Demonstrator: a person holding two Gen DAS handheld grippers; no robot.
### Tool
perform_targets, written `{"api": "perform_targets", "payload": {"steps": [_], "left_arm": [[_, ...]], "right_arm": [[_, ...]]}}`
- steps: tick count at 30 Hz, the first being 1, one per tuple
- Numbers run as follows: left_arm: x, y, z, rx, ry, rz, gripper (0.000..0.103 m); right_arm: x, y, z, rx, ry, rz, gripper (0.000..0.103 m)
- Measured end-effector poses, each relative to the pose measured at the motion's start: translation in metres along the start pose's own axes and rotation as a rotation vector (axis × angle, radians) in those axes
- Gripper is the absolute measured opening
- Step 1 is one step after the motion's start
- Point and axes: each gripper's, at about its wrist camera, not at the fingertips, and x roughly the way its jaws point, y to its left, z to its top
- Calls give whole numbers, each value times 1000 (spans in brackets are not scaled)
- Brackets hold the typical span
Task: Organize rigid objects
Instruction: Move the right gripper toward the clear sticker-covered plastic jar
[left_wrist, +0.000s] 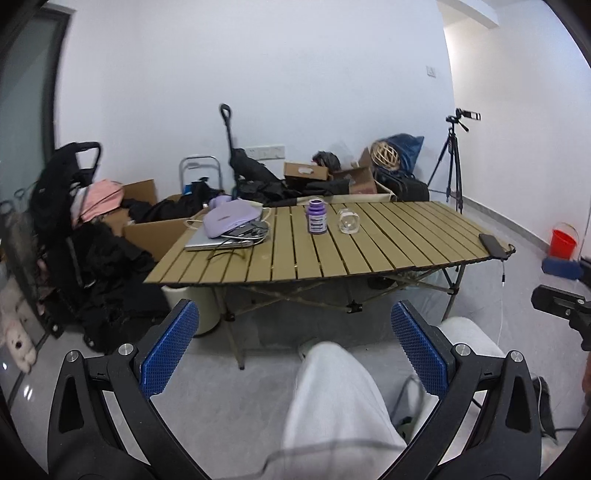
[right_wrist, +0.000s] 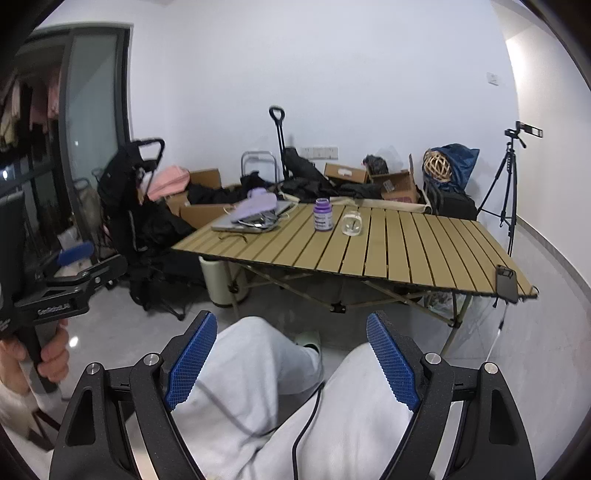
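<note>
Purple bottle (left_wrist: 316, 216) and clear glass jar (left_wrist: 348, 221) stand upright side by side on the slatted table (left_wrist: 369, 254), well ahead of both tongs, the jar just to the right of the bottle and apart from it. The left tongs (left_wrist: 295, 350) are spread wide with nothing between the blue pads (left_wrist: 170, 350), held low over the person's pale trouser leg (left_wrist: 332, 406), far short of the table edge. The right tongs (right_wrist: 291, 360) are likewise gaping and empty, hanging above both knees (a dark cable (right_wrist: 306, 424) runs across the lap there).

Ahead and to the left of the tongs, at the table's far-left corner, a lilac pouch (left_wrist: 229, 219) lies on a grey laptop (left_wrist: 218, 242) with tangled cords. A dark phone (right_wrist: 505, 282) sits at the table's right end, to the right of the right tongs, overhanging the edge a little. Beyond the table are cardboard boxes (left_wrist: 144, 206), heaped dark clothing and a tripod (left_wrist: 452, 162) by the wall. A red bucket (left_wrist: 562, 240) stands on the floor off to the right.
</note>
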Motion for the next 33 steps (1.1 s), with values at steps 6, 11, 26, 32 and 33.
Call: {"api": "perform_targets", "payload": {"steps": [6,11,26,32,33], "left_arm": [[108,8,22,-38,40,-38,103],[196,10,37,-68,85,-37,103],[431,14,96,-68,163,-67,103],[475,22,97,-128,203,-100,103],[482,23,98,-130,210,-104,103]], "right_arm": [[89,-20,37,-122,-17,-83,88],[161,-55,66,-78,35,-75,88],[471,-162,150,193,227,-63,88],[558,-197,172,269,234,-98,88],[567,-198,171,267,247,-103,88]]}}
